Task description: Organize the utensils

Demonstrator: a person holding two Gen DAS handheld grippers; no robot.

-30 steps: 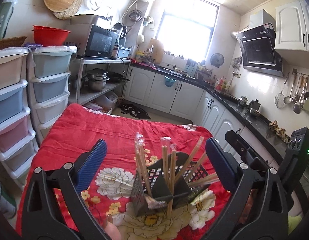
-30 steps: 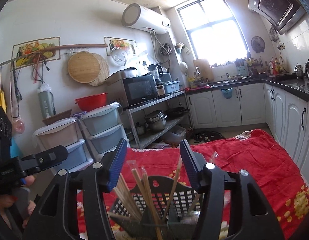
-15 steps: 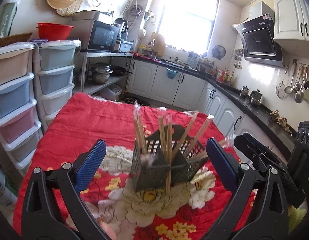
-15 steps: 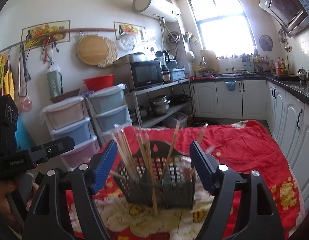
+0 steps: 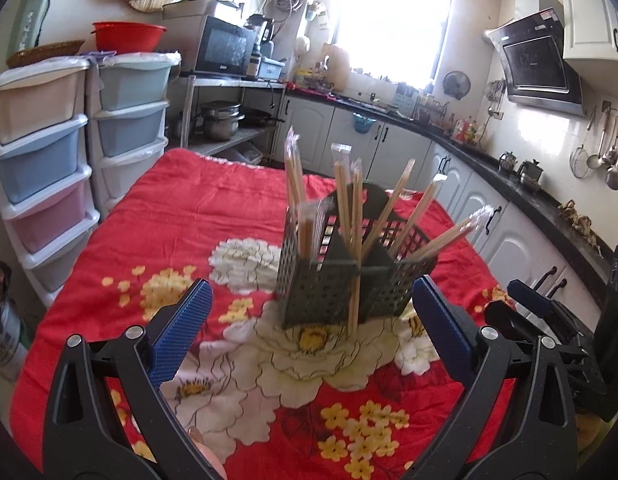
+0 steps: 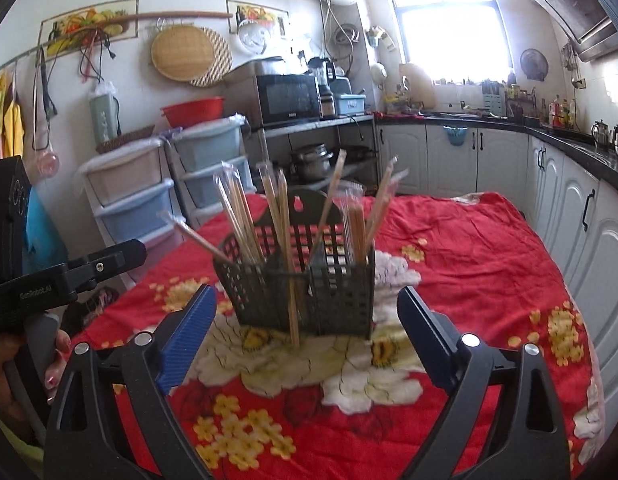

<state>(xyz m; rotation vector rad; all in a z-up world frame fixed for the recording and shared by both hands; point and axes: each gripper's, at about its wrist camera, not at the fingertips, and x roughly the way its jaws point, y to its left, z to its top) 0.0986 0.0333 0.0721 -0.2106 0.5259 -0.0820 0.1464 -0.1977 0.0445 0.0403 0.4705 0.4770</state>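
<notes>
A dark perforated utensil basket (image 5: 329,292) (image 6: 329,300) stands upright on the red floral cloth (image 5: 189,208) (image 6: 469,260). Several wrapped wooden chopsticks (image 5: 345,200) (image 6: 237,212) stick up from its compartments. One chopstick (image 5: 353,300) (image 6: 293,312) leans against the basket's front, outside it. My left gripper (image 5: 309,286) is open, short of the basket, nothing between its pads. My right gripper (image 6: 306,294) has its jaws opening wide, also short of the basket and holding nothing. Each gripper shows in the other's view: the right gripper (image 5: 525,304) at the right edge, the left gripper (image 6: 69,268) at the left.
Stacked plastic drawers (image 5: 41,152) (image 6: 129,200) stand left of the table. White cabinets (image 5: 509,240) (image 6: 589,220) with a dark counter run along the right. A person's hand (image 6: 53,360) holds the left gripper's handle. A metal shelf with a microwave (image 5: 225,50) is behind.
Both grippers have drawn back from the basket and sunk lower, so it now stands farther off. The right jaws have spread much wider.
</notes>
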